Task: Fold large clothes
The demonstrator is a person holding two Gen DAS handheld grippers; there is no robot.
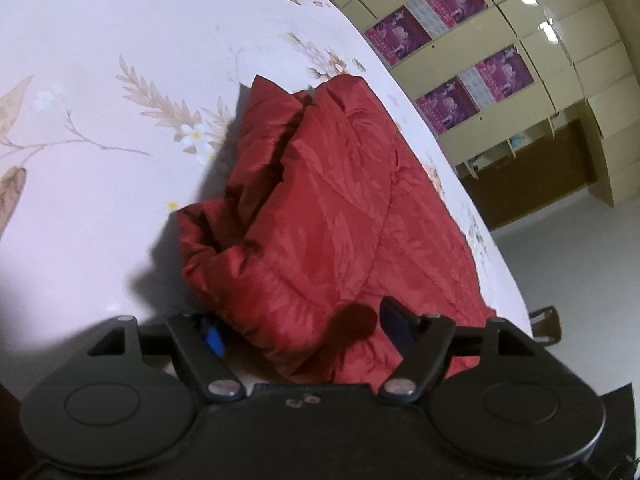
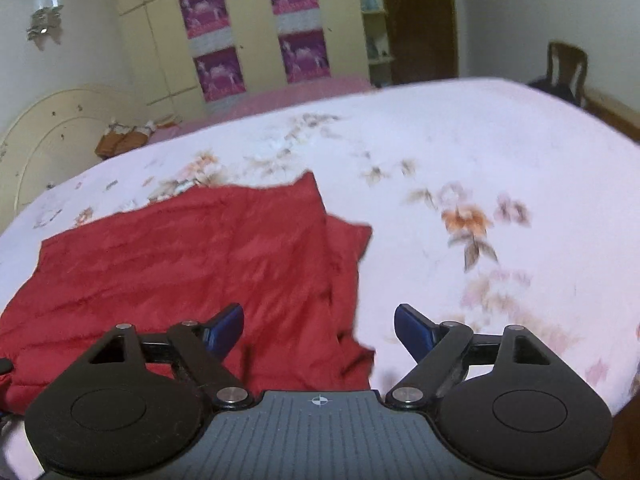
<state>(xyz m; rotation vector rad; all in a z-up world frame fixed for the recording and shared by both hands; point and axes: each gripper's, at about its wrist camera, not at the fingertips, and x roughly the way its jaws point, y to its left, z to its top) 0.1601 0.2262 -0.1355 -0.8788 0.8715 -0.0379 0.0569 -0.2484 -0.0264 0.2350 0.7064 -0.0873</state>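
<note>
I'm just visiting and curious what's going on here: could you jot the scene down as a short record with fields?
garment: red padded jacket, partly folded, lying on the bed
surface: floral bedsheet
left tongs: open, jacket fabric between the tips, not pinched
right tongs: open, over the jacket's edge, holding nothing
background: cream wardrobe with purple posters, wooden chair

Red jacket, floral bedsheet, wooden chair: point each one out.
Red jacket (image 1: 320,216): left wrist view, on its quilted middle.
Floral bedsheet (image 2: 500,152): right wrist view, on a bare stretch.
Wooden chair (image 2: 566,66): right wrist view, on its backrest.
</note>
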